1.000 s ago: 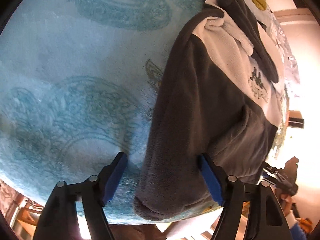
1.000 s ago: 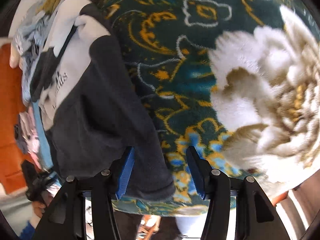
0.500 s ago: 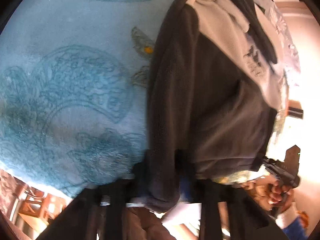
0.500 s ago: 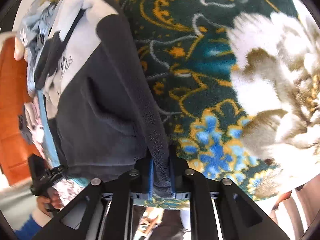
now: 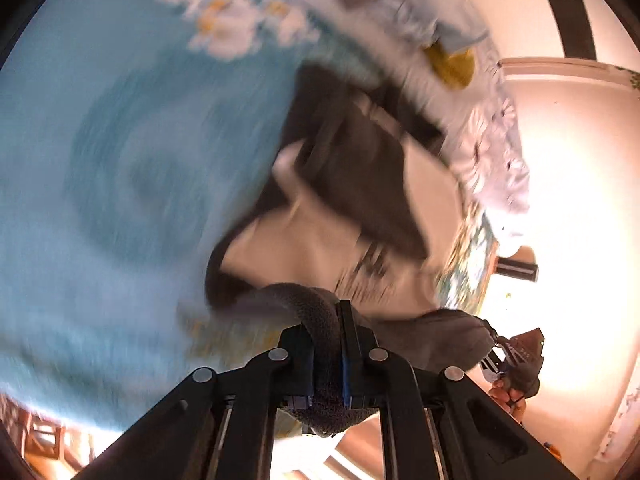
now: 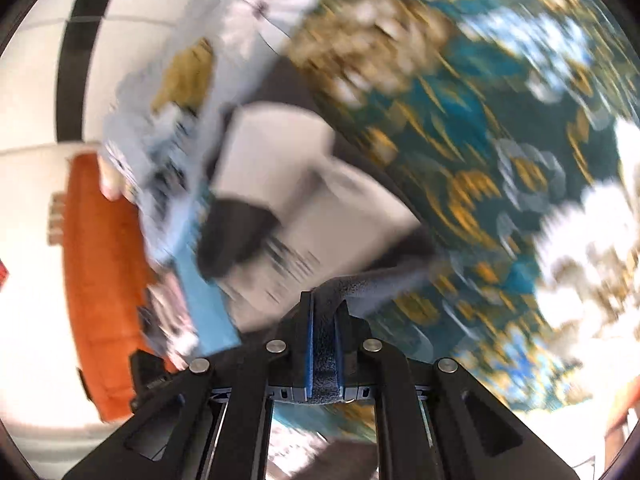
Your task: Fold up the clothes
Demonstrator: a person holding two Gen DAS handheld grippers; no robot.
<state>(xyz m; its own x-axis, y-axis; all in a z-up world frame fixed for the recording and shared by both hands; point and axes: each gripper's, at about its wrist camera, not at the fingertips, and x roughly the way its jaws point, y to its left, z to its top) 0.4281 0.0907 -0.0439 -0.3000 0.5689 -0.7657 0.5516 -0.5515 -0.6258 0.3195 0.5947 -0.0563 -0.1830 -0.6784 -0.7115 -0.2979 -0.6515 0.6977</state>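
Observation:
A dark grey and white fleece sweater (image 5: 360, 184) lies on the bed, its near hem lifted and doubled over toward the chest. My left gripper (image 5: 326, 332) is shut on the grey hem, which bulges up between the blue pads (image 5: 345, 364). In the right wrist view the sweater (image 6: 280, 152) shows its white chest panel, and my right gripper (image 6: 323, 320) is shut on the dark hem at the other corner. The right gripper also shows, with the hand that holds it, at the lower right of the left wrist view (image 5: 516, 356). Both views are blurred by motion.
The sweater rests on a plush blanket, light blue (image 5: 120, 160) on one side and teal with gold and white flowers (image 6: 500, 140) on the other. A pile of other clothes (image 5: 440, 28) lies at the far end. An orange piece of furniture (image 6: 92, 260) stands beside the bed.
Both grippers went from open around the sweater's hem to shut on it. They then rose and carried the hem forward over the sweater's body.

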